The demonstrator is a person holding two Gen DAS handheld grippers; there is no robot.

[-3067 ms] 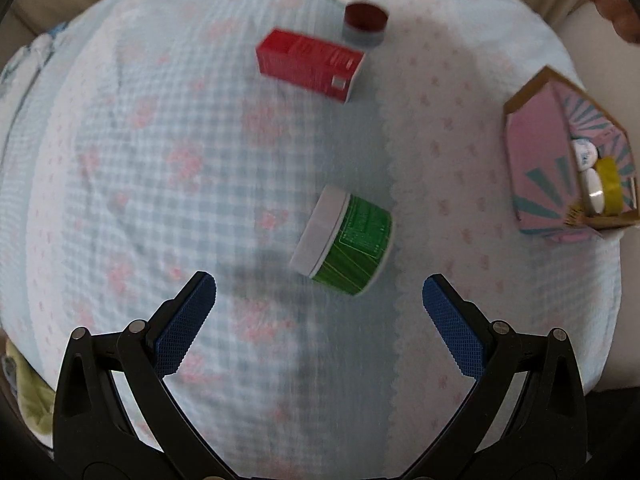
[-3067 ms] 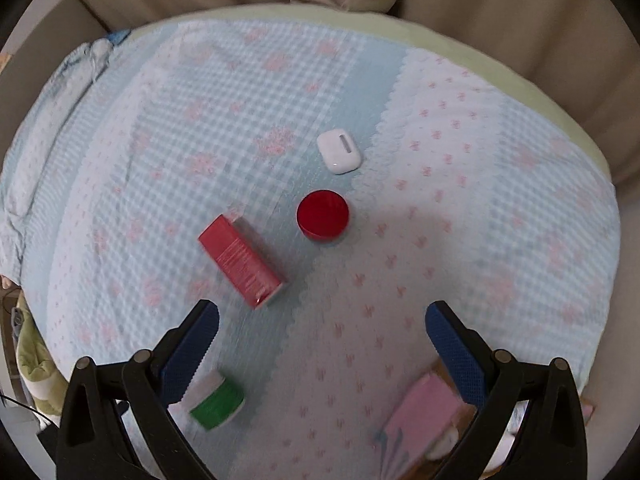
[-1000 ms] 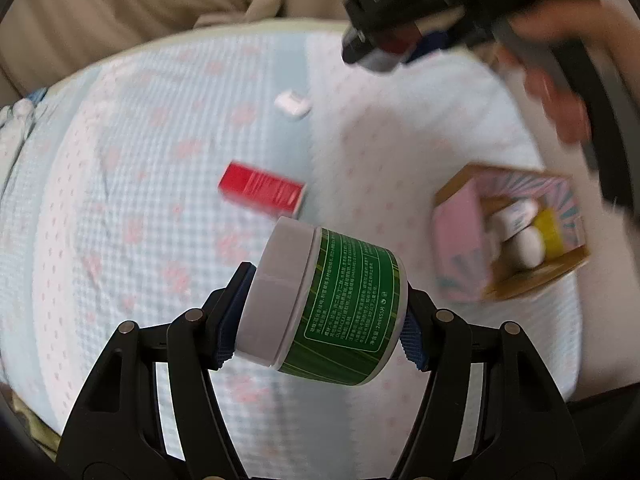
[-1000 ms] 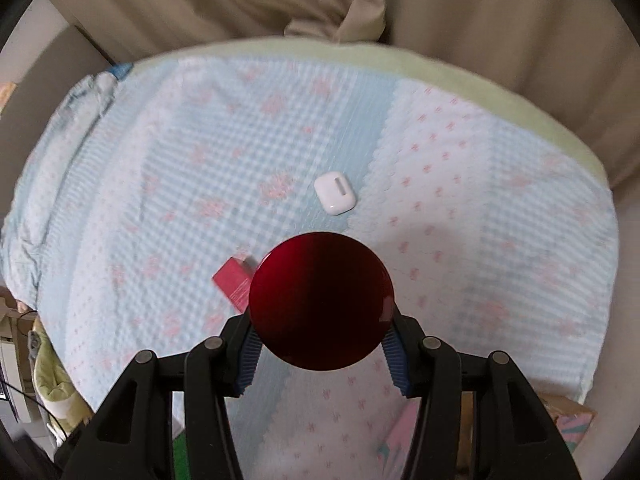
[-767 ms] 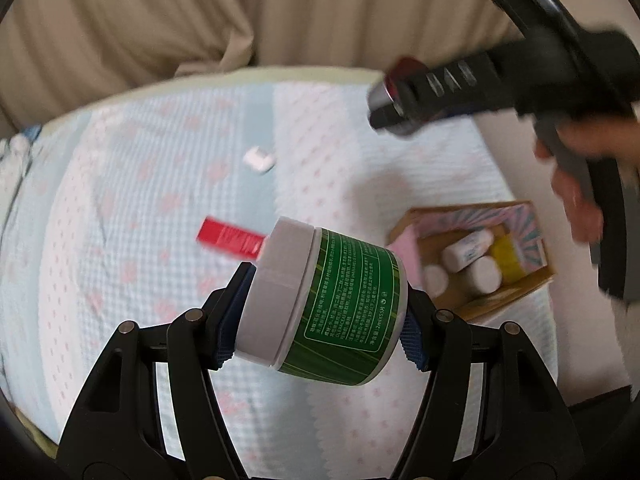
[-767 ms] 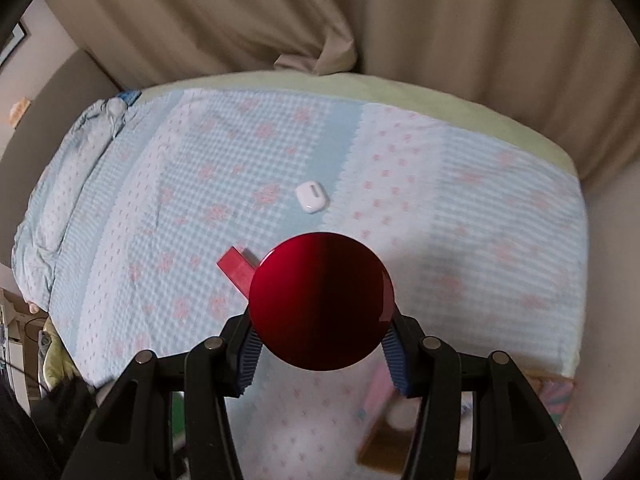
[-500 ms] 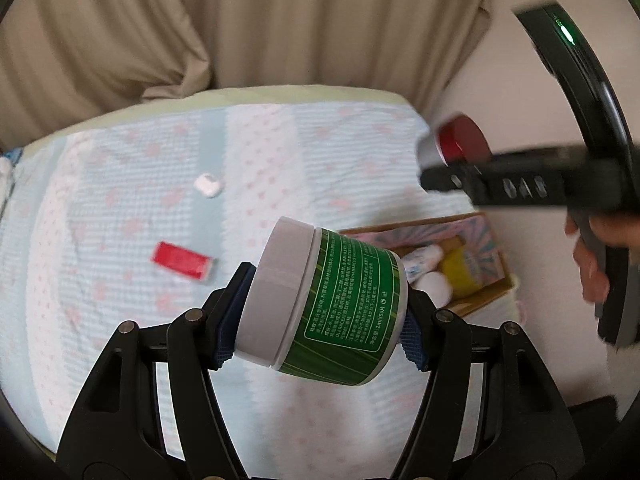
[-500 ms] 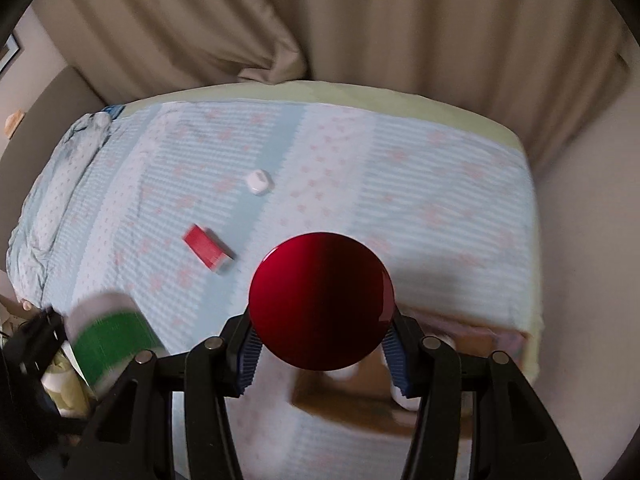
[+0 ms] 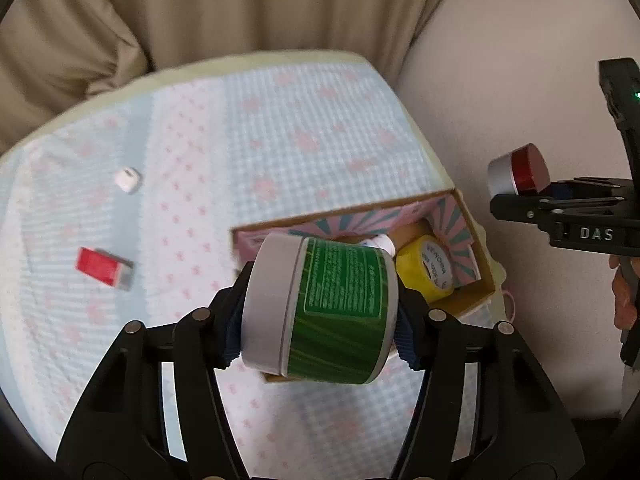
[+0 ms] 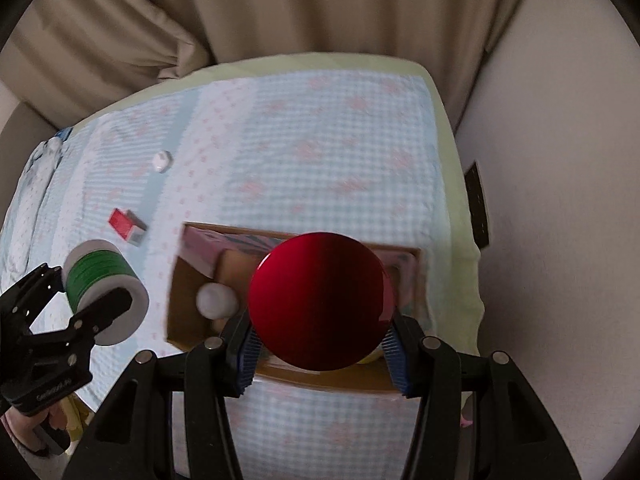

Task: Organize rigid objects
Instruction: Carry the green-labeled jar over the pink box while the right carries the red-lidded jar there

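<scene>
A green jar with a white lid [image 9: 340, 300] lies sideways between the pads of my left gripper [image 9: 320, 332], whose jaws are closing on it, in the air over the near left part of the pink cardboard box [image 9: 476, 240]. My right gripper [image 10: 320, 358] is shut on a small jar with a red lid [image 10: 320, 300], held directly above the same box [image 10: 188, 320]. From the left wrist view the red-lidded jar [image 9: 520, 174] hangs to the right of the box. A yellow tape roll [image 9: 424, 276] and a white round item [image 10: 216, 300] lie inside the box.
On the checked bedspread [image 9: 300, 128] to the left lie a red carton [image 9: 102, 268] and a white earbud case [image 9: 127, 179]. The box sits near the bed's right edge beside a pale wall [image 10: 560, 160]. Beige curtains [image 10: 280, 8] hang behind the bed.
Both grippers have carried their jars rightward across the bed to the box. The box has come from the right side of the views to under the jars. The green jar has tilted slightly.
</scene>
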